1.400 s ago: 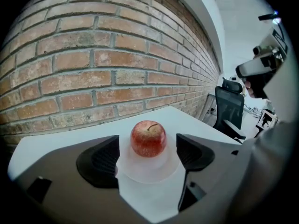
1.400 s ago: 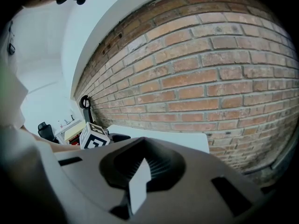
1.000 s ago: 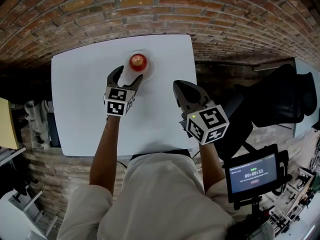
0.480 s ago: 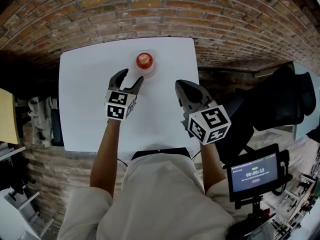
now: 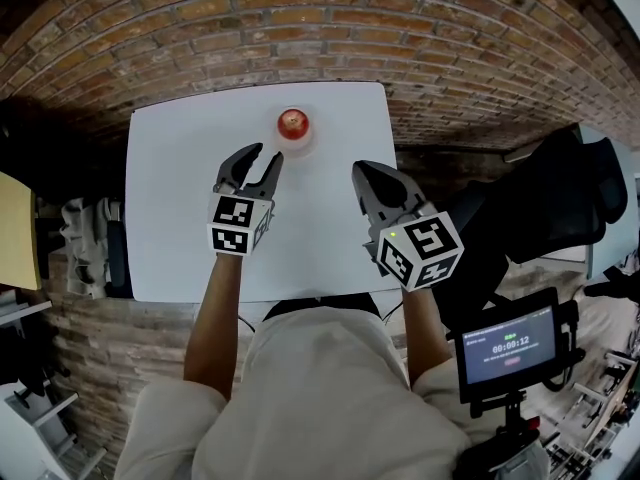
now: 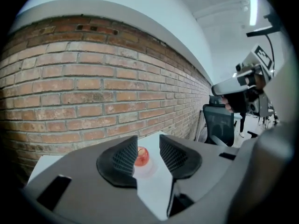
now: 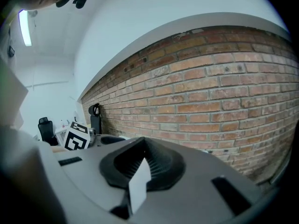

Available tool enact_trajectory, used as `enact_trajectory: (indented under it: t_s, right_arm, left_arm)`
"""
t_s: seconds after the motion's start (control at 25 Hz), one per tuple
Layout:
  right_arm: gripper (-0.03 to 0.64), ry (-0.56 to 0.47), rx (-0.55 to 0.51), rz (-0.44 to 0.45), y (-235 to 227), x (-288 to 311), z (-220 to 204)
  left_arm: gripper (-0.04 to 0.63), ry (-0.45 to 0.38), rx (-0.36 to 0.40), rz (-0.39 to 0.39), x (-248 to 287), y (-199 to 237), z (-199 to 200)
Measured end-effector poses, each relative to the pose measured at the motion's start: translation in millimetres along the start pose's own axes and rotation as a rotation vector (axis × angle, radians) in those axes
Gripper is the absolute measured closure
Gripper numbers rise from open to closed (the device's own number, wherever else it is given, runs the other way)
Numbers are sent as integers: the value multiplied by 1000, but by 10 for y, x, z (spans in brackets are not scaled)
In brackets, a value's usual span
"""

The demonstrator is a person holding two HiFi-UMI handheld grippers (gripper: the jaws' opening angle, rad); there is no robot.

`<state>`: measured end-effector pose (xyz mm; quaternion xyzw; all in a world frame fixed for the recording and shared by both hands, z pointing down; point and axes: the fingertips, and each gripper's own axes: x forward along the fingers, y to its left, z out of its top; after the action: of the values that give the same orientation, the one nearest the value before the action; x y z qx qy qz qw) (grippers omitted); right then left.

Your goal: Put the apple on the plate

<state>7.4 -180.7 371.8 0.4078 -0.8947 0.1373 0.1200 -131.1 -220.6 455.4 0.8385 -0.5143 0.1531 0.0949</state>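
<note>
The red apple [image 5: 292, 121] sits on a small pale plate [image 5: 309, 141] near the far edge of the white table [image 5: 170, 218]. My left gripper [image 5: 263, 156] hangs above the table, a short way nearer me than the plate. Its jaws are closing and nothing is between them. In the left gripper view the apple [image 6: 142, 156] and plate [image 6: 149, 170] show beyond the gap of that gripper [image 6: 148, 140], apart from the pads. My right gripper [image 5: 361, 173] is over the table's right side, shut and empty, and in its own view the right gripper [image 7: 142, 146] faces the brick wall.
A brick wall [image 5: 300, 28] runs behind the table. A black office chair [image 5: 560, 198] stands to the right, and a small screen on a stand [image 5: 508, 348] is at lower right. The table's right edge [image 5: 392, 168] lies just under my right gripper.
My left gripper has drawn back from the apple toward me and lifted, with its jaws narrowing. The apple stays on the plate. My right gripper has shifted only slightly.
</note>
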Motion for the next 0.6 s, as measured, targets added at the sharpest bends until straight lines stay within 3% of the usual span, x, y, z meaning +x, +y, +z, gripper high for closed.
enact_trajectory:
  t_s: [0.2,0.6]
  right_arm:
    - [614,-28,-13,-4,85,-116,92]
    - [614,-89,-87,-11,251,-337,310]
  left_arm:
    - [491,-76,18,27,-250,-30,281]
    - [552,-141,40,12,-740,-224,523]
